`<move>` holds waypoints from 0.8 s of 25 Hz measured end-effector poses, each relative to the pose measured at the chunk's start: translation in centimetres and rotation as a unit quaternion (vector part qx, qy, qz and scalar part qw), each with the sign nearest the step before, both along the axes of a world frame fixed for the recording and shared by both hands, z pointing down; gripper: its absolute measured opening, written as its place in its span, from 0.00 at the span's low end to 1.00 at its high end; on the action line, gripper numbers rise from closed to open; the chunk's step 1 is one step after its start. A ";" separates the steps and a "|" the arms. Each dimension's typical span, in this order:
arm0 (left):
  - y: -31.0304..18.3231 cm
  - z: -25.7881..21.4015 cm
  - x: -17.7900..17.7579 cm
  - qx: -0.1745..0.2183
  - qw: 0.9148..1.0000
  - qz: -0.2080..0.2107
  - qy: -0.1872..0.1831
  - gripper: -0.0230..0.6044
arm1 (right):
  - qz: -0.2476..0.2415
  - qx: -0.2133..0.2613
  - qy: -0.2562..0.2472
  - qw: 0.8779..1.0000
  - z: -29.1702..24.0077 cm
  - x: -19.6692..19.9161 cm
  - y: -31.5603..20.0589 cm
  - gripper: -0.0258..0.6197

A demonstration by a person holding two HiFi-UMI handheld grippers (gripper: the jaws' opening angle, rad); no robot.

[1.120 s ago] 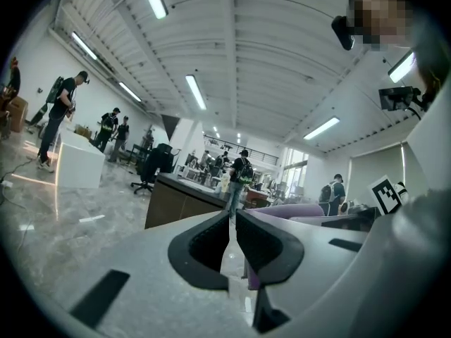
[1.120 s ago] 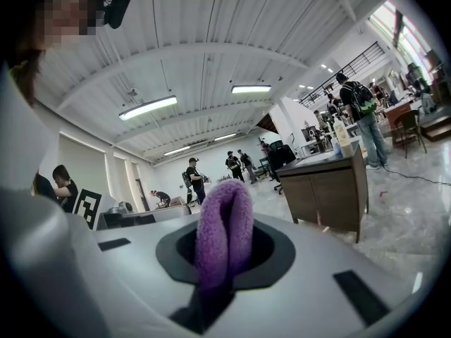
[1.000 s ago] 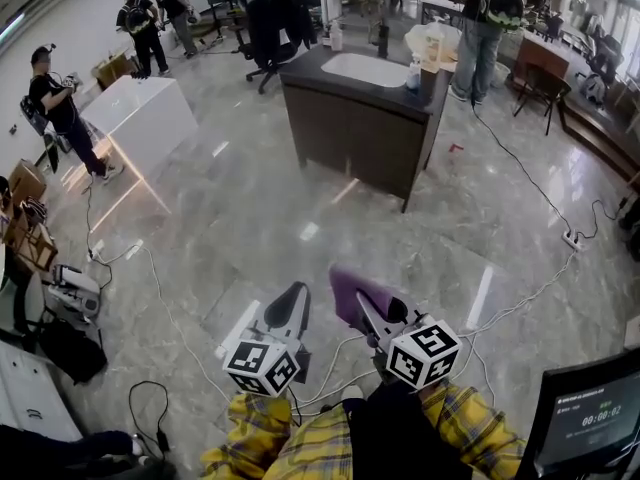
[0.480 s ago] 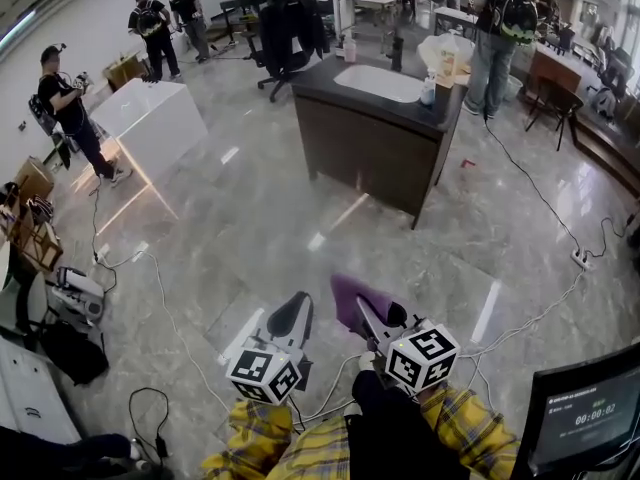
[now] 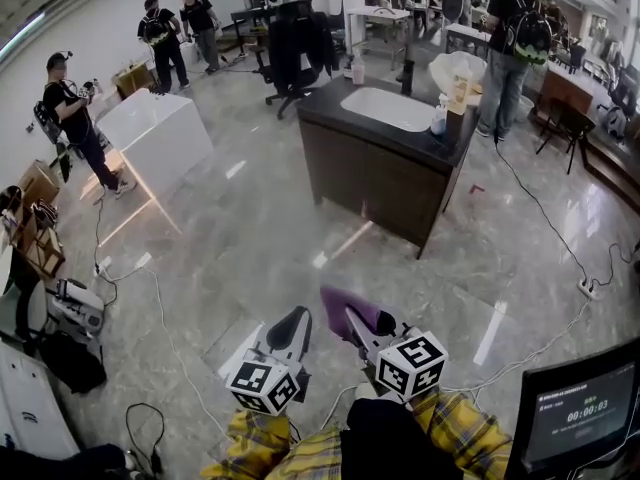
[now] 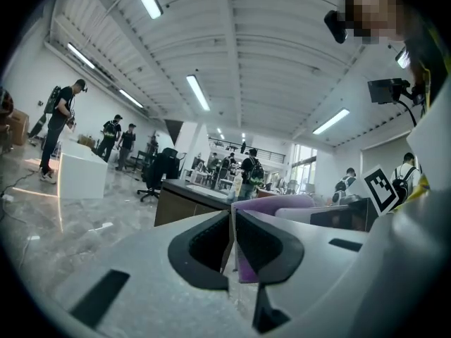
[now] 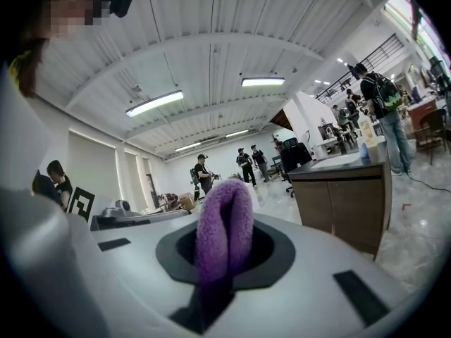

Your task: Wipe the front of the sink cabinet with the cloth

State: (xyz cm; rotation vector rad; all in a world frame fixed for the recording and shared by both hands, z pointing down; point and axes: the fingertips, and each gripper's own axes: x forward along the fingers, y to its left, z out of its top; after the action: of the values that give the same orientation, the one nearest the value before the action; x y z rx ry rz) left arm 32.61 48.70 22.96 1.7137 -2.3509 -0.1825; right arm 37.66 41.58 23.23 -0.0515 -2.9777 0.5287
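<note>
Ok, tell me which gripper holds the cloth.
The right gripper: the purple cloth is pinched between its jaws. The left gripper has its jaws together with nothing between them.

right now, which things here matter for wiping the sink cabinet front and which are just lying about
For the job: purple cloth, clamped in the right gripper; sink cabinet, dark front ahead.

Just lying about: white table, office chair, floor cable, bottle atop the cabinet, monitor. Left gripper is shut, empty.

Bare floor [image 5: 290, 218] is lying open up to the cabinet [image 5: 375, 183] at twelve o'clock, while a cable [image 5: 548, 230] is trailing at two and a white table [image 5: 155, 133] is standing at eleven.
</note>
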 end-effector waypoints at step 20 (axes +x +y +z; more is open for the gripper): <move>-7.3 0.8 -8.5 -0.014 0.999 -0.033 -0.007 0.09 | -0.028 -0.022 0.004 0.999 1.3 -8.9 -7.9 0.11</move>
State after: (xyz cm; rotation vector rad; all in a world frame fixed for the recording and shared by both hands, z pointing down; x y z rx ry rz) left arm 24.11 41.39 23.77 1.6303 -2.4111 -0.1472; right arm 28.76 33.63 24.54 -0.1366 -2.9470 0.5869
